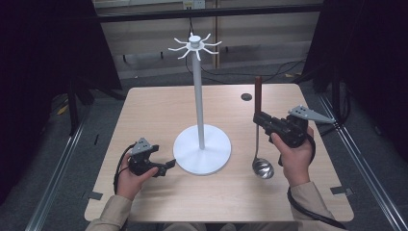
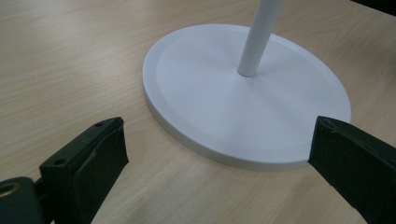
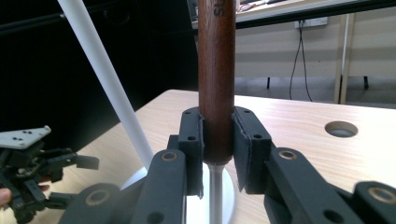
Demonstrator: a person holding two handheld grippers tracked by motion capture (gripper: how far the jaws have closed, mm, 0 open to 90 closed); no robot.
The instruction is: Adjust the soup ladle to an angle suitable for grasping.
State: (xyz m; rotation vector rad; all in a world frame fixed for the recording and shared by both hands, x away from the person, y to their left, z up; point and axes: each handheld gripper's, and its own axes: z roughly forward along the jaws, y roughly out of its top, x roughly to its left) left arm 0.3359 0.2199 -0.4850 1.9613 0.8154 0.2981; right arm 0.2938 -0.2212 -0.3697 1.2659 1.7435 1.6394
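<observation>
ladle, round wooden handle, steel bowl

Probably a lab, dark curtains, floor rails, loose cables

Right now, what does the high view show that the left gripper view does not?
High view alone: the hook crown atop the white stand, and the right gripper shut on the ladle by its brown wooden handle, steel bowl hanging low near the table. It also takes in both of the person's hands.

Left gripper view alone: a close look along the left gripper at its open jaws, with nothing between them, aimed at the near rim of the base.

Shared: the stand's round white base, the lower pole, and the light wood tabletop.
</observation>
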